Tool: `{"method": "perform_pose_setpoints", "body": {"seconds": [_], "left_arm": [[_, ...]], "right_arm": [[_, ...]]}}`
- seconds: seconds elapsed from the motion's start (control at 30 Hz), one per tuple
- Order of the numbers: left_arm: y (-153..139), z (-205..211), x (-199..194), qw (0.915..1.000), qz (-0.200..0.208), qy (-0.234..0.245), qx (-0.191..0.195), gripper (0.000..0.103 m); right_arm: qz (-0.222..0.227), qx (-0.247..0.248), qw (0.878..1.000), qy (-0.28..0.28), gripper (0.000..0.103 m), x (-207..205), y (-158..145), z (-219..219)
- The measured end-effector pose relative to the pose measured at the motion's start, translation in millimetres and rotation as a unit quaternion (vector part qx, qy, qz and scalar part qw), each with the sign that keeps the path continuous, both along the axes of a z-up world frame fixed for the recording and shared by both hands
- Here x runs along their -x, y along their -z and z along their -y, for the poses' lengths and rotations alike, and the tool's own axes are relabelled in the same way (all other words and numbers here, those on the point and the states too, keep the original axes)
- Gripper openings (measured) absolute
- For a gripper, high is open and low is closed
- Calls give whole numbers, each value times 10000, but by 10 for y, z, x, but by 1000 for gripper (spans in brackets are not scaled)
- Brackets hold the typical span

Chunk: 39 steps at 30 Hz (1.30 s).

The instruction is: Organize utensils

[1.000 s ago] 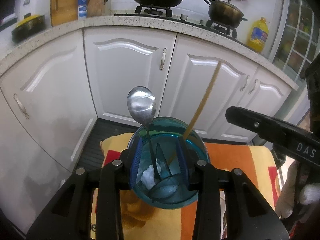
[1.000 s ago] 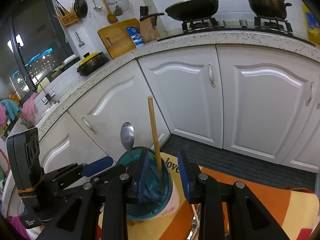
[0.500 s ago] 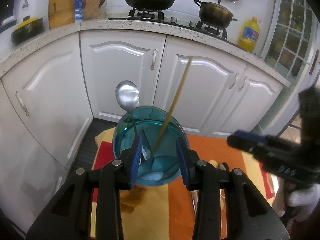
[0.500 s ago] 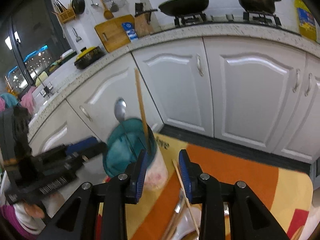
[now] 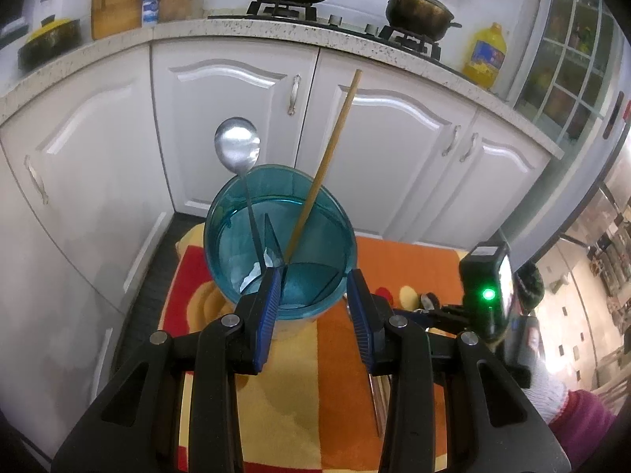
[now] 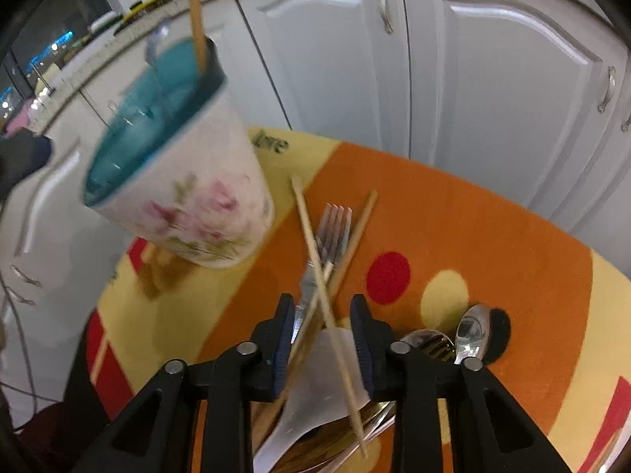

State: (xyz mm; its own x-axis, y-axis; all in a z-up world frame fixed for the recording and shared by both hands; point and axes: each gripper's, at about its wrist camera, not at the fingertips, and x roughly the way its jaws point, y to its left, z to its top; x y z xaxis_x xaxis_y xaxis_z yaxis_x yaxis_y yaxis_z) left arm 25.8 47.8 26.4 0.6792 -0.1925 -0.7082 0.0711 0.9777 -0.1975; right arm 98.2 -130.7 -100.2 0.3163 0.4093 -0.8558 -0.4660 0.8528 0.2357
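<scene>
Two utensils, a spoon [image 5: 236, 146] and a chopstick [image 5: 335, 146], stand in the teal holder [image 5: 276, 236] at frame centre, while both grippers (left [image 5: 313, 307], right [image 6: 322, 327]) are spread apart, grasping nothing.

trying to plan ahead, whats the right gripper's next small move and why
Probably lower and close on the chopstick lying between its open fingers. The right gripper hovers over the loose pile, while the holder already has one chopstick and a spoon.
</scene>
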Motion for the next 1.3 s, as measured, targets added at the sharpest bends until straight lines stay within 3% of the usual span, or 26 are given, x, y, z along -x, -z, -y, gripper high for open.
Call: {"method": "perform_pose_setpoints", "body": {"seconds": [0.17,0.37,0.57,0.77,0.93,1.03,1.1,1.3], "left_arm": [[36,6,-2,10000,-63,1,33,34],[63,107,56,9998,-92,166,49,34],[213,299,118,9986,-273,442,30,34],[475,596,111,9957,-562,737,63,34],[737,819,45,9929,-777,905,-17,34],[892,882,-45,9924,-884,854,-86,34],[1007,907,-108,9917,-1001,804,-90,34],[1306,1011,-264,9882,-1342,725,-99,33]], "right_arm": [[-77,-95,9999,15,7,-30,92,81],[90,-236,9997,58,5,142,-71,287],[146,-457,9960,750,5,505,-315,902],[-299,-414,9867,1540,5,837,-102,1413],[-723,-564,9807,1725,5,926,85,1446],[-640,-738,9775,1868,12,921,26,1516],[-533,-876,9759,1926,30,916,-61,1567],[-351,-965,9782,1807,31,830,-190,1545]]}}
